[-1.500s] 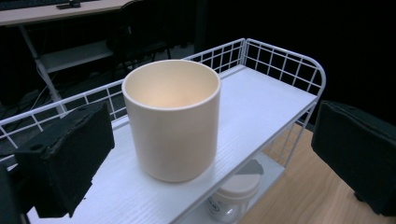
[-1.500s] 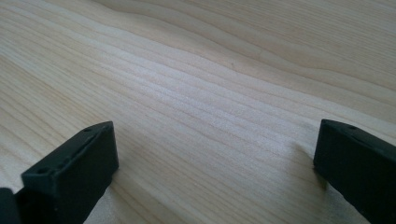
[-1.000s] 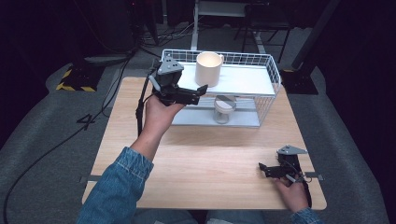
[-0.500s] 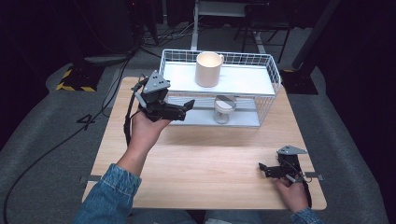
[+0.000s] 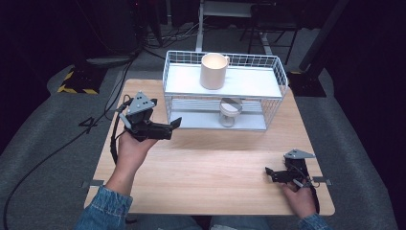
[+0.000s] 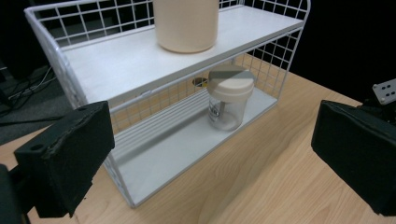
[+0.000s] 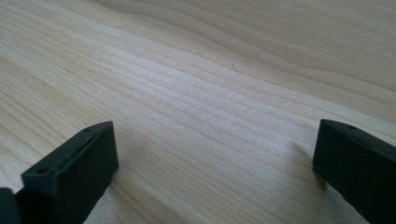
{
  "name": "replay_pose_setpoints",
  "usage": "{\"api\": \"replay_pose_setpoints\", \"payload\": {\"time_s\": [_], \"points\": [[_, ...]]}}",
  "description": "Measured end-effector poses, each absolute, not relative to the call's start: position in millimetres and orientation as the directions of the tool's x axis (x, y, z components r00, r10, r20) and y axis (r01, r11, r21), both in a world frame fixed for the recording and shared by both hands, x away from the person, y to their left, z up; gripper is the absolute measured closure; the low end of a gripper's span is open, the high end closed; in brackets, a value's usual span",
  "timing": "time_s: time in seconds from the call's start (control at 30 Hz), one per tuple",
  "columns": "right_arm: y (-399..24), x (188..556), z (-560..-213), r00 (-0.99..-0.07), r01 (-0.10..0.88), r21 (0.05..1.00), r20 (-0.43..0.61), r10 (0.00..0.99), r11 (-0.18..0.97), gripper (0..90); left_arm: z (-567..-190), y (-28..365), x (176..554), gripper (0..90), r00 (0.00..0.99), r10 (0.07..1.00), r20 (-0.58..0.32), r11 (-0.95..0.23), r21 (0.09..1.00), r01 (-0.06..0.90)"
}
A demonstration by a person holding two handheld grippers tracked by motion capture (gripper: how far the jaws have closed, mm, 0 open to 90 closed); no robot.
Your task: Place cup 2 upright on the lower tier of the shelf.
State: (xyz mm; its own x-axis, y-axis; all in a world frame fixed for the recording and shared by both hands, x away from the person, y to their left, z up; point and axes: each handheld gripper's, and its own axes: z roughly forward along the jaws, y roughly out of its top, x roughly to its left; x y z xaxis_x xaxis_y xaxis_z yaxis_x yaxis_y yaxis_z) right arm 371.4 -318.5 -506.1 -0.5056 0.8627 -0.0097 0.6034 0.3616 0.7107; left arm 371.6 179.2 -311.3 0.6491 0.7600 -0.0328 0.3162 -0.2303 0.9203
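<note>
Pale wood bench (image 5: 210, 177) runs from the near edge, where the right gripper (image 5: 274, 175) rests spread and empty by the right corner. Farther in, the left gripper (image 5: 173, 126), jaws wide, faces the wire rack (image 5: 275, 72); the lidded jar (image 6: 230, 98) stands upright on its lower shelf, straight ahead, nearer this hand.

This looks like a lab or studio set up for recording, not a home. A light wooden table (image 5: 210, 177) stands on grey carpet (image 5: 43, 158) in a dark room, with black cables (image 5: 110, 76) trailing across the floor at the upper left of the frame and a yellow-and-black hazard-striped block (image 5: 76, 82) beside them. At the top of the frame stand the metal legs of other furniture (image 5: 200, 24), and the person's hands each hold a cabled hand-held gripper (image 5: 174, 123).
</note>
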Motion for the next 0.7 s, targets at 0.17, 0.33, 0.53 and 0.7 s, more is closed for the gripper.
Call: {"api": "replay_pose_setpoints", "payload": {"time_s": [0.17,0.33,0.53,0.7], "points": [[-318,371,-506,-0.506,0.603,0.711,-0.01,0.863,0.362,0.2,-327,189,364,0.1,0.635,0.772,-0.036,-0.24,0.908,0.344],[-318,371,-506,-0.501,0.605,0.711,-0.01,0.866,0.358,0.3,-343,196,358,0.0,0.622,0.781,-0.047,-0.243,0.896,0.373],[-318,370,-506,-0.496,0.606,0.712,-0.01,0.868,0.355,0.3,-365,199,353,0.1,0.613,0.787,-0.062,-0.246,0.881,0.405],[-318,370,-506,-0.494,0.608,0.711,-0.009,0.869,0.353,0.3,-384,201,348,0.0,0.602,0.797,-0.059,-0.256,0.869,0.423]]}}
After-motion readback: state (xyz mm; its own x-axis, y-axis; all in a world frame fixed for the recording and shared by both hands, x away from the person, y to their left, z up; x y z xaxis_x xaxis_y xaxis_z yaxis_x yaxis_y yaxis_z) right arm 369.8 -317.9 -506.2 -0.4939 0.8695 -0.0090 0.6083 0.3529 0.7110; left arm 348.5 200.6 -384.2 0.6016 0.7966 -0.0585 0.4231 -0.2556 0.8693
